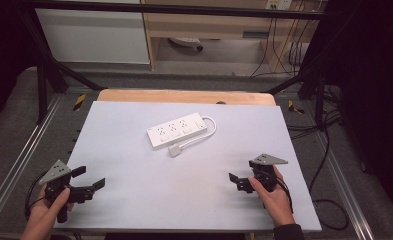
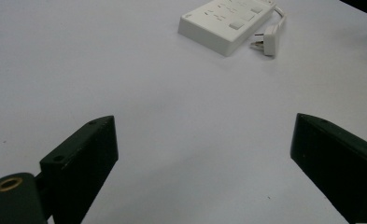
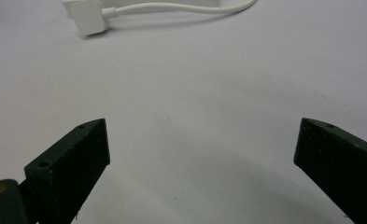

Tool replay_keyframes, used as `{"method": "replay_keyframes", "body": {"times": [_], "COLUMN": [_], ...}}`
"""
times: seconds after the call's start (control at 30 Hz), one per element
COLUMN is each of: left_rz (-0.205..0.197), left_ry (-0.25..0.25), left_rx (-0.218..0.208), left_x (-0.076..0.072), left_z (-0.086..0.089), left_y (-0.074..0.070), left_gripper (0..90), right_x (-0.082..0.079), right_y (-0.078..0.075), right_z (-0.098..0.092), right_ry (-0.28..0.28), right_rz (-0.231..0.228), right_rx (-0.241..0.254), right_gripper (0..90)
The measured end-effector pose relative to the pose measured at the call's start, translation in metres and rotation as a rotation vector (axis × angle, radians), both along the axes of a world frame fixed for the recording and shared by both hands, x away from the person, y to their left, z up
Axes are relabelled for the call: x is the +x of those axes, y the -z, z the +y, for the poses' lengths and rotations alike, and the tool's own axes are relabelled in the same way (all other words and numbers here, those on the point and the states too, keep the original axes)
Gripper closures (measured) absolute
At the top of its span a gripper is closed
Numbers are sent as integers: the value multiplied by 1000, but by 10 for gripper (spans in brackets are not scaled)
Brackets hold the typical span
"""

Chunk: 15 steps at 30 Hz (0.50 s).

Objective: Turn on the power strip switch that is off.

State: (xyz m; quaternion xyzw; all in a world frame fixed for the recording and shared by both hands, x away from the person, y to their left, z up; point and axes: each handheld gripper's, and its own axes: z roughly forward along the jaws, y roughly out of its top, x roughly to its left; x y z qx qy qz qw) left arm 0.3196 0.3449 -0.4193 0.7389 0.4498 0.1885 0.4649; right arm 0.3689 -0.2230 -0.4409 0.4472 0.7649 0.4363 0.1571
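A white power strip [image 1: 176,130] lies at an angle near the middle of the pale surface [image 1: 134,200], its cable [image 1: 209,125] looping round the 3 o'clock end and back to a plug [image 1: 175,150] that rests just beside the strip's near edge, at about 6 o'clock from it. Both grippers wait well apart from it near the front edge: the left gripper [image 1: 91,178] at 8 o'clock from the strip, the right gripper [image 1: 237,182] at 5 o'clock, each with its jaws spread wide and holding nothing. The work in hand looks to be the reach for strip and plug. To do it well, the right gripper would best come at the plug from the cable side, jaws spanning its flat body rather than the prongs, while the left steadies the strip by its long sides so it cannot slide; a low, level approach should keep the cable from snagging
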Motion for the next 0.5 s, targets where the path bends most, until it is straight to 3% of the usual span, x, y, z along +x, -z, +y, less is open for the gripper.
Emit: {"method": "replay_keyframes", "body": {"times": [0.5], "left_rz": [1], "left_ry": [-8], "left_rx": [3], "left_x": [1], "left_z": [0], "left_y": [1], "left_gripper": [77], "right_x": [4], "right_y": [-14], "right_z": [22], "right_ry": [-49], "right_rz": [-25], "right_rx": [-1], "right_gripper": [35]}}
